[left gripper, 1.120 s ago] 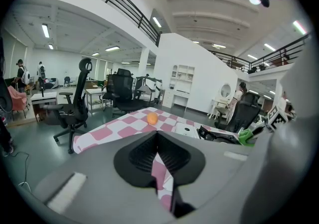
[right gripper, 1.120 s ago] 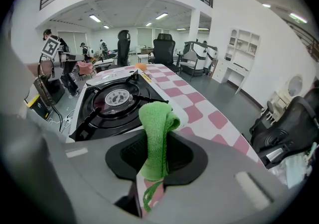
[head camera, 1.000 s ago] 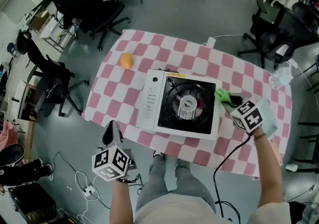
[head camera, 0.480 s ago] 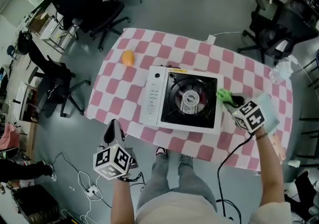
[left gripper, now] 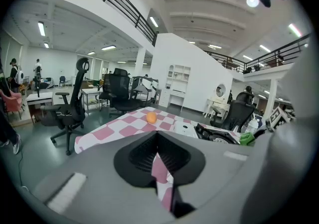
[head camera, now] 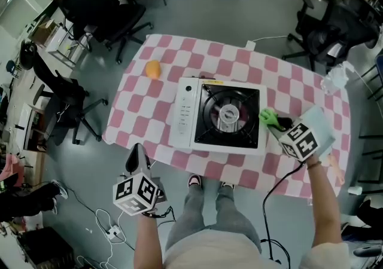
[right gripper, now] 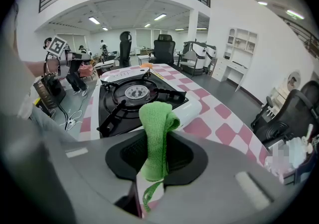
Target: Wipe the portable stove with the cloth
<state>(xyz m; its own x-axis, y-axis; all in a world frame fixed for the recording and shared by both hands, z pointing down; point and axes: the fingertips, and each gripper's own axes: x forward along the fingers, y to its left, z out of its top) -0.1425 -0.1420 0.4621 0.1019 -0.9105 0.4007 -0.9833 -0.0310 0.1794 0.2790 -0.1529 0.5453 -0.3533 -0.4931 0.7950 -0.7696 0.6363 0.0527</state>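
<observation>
- The right gripper (head camera: 279,124) is pinching a green cloth (head camera: 269,117); in the right gripper view the cloth (right gripper: 155,133) is standing up folded between the jaws of the gripper (right gripper: 153,168), with a loose strand hanging below.
- In the head view, the cloth is sitting just beside the 3 o'clock edge of the portable stove (head camera: 218,123); whether it is touching the stove cannot be told.
- The stove is lying in the middle of the counter (head camera: 287,82), which is wearing a pink-and-white checked cover. Its white control panel (head camera: 182,118) is facing 9 o'clock and its round burner (head camera: 227,113) is sitting in the black top.
- The right gripper view is showing the stove (right gripper: 134,98) right beyond the cloth.
- The left gripper (head camera: 136,151) is hanging off the counter over the grey floor, at 7 o'clock from the stove and well apart from it. Its jaws are pressing together with nothing between them, as the left gripper view (left gripper: 158,166) is showing.
- A small orange round thing (head camera: 153,69) is lying on the counter at 10 o'clock from the stove, apart from it.
</observation>
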